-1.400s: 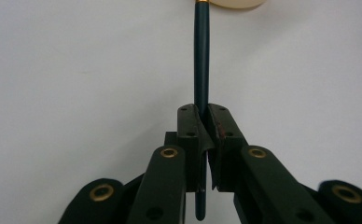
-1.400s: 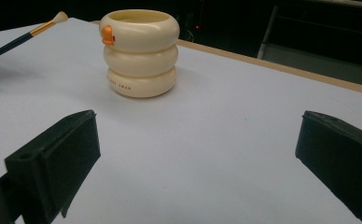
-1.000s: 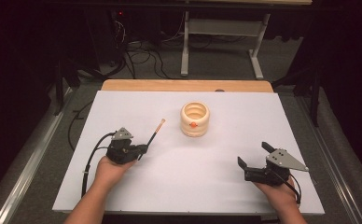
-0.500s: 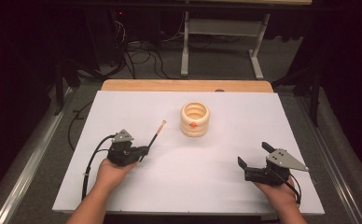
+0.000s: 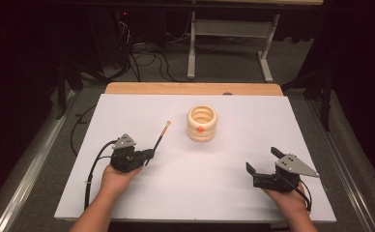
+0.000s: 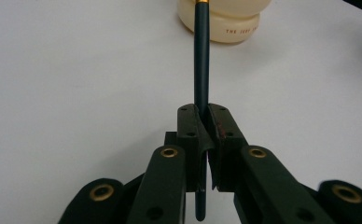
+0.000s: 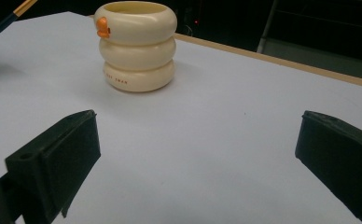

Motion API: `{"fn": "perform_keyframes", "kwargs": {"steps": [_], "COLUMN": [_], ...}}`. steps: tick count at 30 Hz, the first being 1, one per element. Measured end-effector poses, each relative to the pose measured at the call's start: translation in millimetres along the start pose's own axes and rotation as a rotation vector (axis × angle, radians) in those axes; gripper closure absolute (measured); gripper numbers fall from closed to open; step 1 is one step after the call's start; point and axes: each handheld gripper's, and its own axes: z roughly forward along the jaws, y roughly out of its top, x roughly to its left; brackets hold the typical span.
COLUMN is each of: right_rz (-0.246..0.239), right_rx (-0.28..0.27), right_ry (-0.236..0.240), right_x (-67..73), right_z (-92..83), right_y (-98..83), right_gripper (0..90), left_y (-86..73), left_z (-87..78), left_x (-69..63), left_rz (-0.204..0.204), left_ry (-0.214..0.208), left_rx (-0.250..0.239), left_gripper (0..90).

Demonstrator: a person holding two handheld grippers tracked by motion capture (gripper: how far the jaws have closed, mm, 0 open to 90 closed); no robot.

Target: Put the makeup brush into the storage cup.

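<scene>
The table point(image 5: 142, 203) is white and mostly bare. Seen from above, the cream cup point(image 5: 202, 123), a stack of three fat rings with a small orange mark on its side, stands just past the middle, toward twelve o'clock. It looks stiff and smooth, probably slippery on those bulges, and light enough to tip if nudged near its rim.

My right tool point(image 5: 263, 162) rests near five o'clock, jaws wide apart with nothing between them, the cup ahead of it.

My left tool point(image 5: 150, 153) sits near eight o'clock, jaws clamped together on the brush point(image 6: 201, 51). It is thin, dark, rigid and light, with a gold band near its far tip, which points toward the cup. I hold it near the back end, so the long front may swing; a hold nearer the middle would steady it.
</scene>
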Motion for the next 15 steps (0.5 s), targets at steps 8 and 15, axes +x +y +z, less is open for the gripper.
{"fn": "perform_keyframes", "kwargs": {"steps": [8, 15], "right_rz": [0.000, 0.002], "right_rx": [0.004, 0.009], "right_ry": [0.002, -0.002], "right_x": [0.6, 0.5], "right_z": [0.6, 0.7], "right_y": [-0.4, -0.7], "right_gripper": [1.2, 1.2], "left_y": [0.7, 2.1], "left_z": [-4.5, -9.5], "left_x": [-4.6, -9.0], "left_rz": [0.013, 0.028], "left_ry": [0.017, 0.017], "left_rx": [-0.080, -0.152], "left_gripper": [84.7, 84.7]}}
